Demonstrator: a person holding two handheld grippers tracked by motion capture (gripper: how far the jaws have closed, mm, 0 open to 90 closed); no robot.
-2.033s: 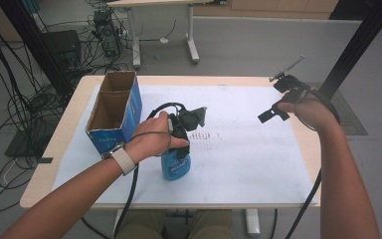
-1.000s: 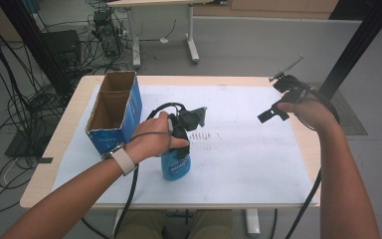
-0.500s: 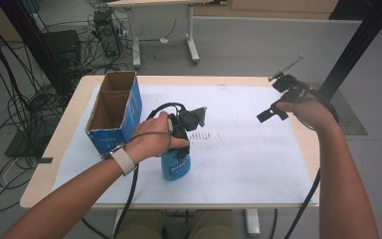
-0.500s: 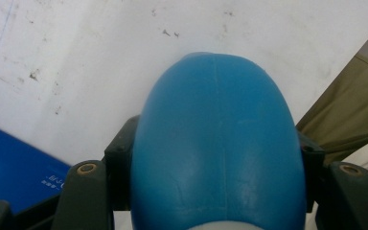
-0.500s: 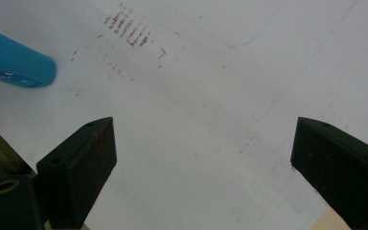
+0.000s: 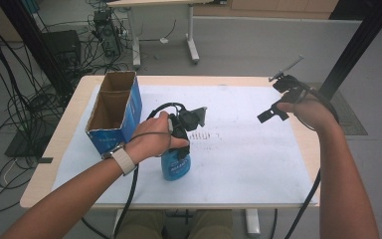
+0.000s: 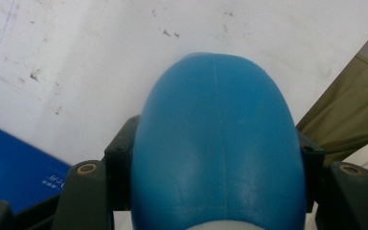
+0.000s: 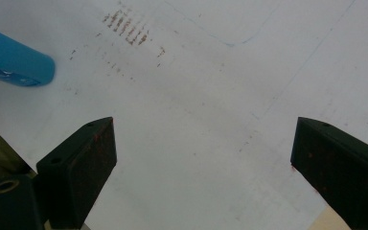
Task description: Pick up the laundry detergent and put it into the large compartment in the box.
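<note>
This looks like a lab or test workshop. The wooden table (image 6: 74, 107) stands on a grey floor (image 6: 258, 47). Left of the table, black cables (image 6: 20, 94) sprawl around dark equipment (image 6: 62, 47). Beyond the table stands a second desk (image 6: 144, 20), its white legs showing.

no legible text anywhere

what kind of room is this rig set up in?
Likely a lab or workshop. Loose cables and electronics boxes cover the grey floor, a second desk on casters stands behind, and the work table carries a marked white sheet.
</note>
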